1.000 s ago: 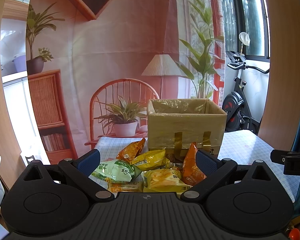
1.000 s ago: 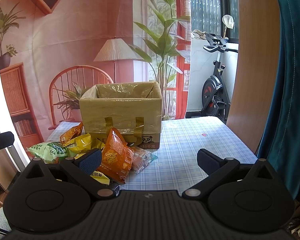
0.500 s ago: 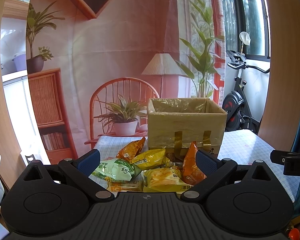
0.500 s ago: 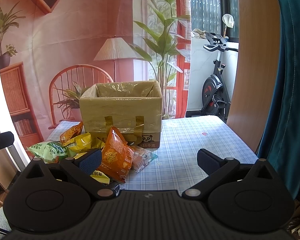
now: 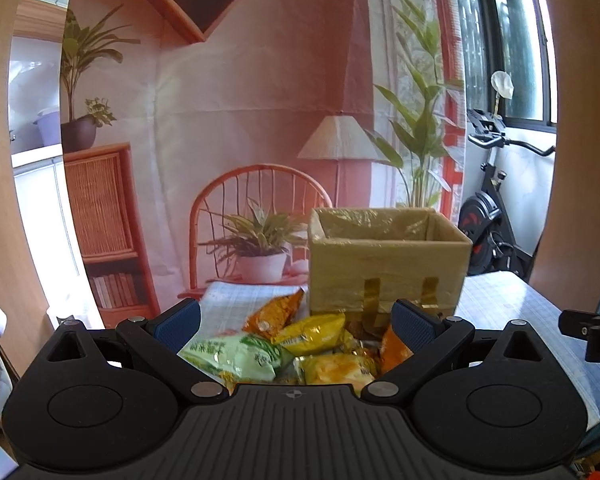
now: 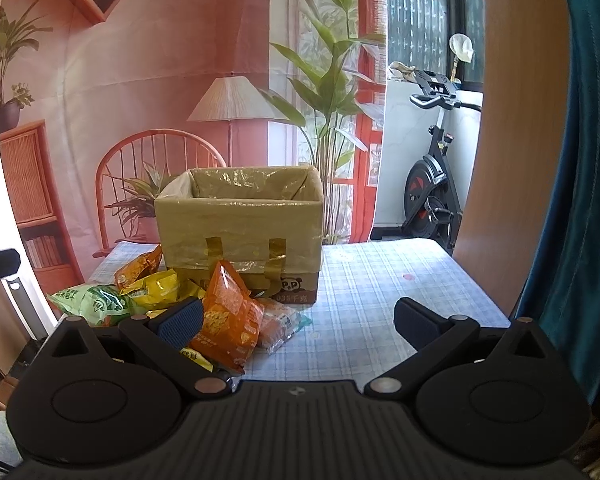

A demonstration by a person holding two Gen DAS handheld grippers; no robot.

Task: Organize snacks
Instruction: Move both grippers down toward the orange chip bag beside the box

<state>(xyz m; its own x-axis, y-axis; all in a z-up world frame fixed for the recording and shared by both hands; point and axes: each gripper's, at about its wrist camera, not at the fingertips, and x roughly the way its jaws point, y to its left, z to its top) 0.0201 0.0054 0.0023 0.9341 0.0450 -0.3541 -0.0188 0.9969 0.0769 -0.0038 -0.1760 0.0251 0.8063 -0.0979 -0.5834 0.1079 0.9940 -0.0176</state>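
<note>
Now: checked tablecloth [image 6: 380,280], box [image 6: 240,240], snack pile [image 5: 284,348]; both grippers' fingers wide apart, empty.

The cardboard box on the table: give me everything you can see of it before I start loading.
The cardboard box stands upright on the checked tablecloth, top open. A crinkled clear plastic film covers it inside and out, and two yellowish tape strips run down its front. A panda print marks the lower right corner. The snack packets are piled against its front and left. No contents show from this angle.
</note>
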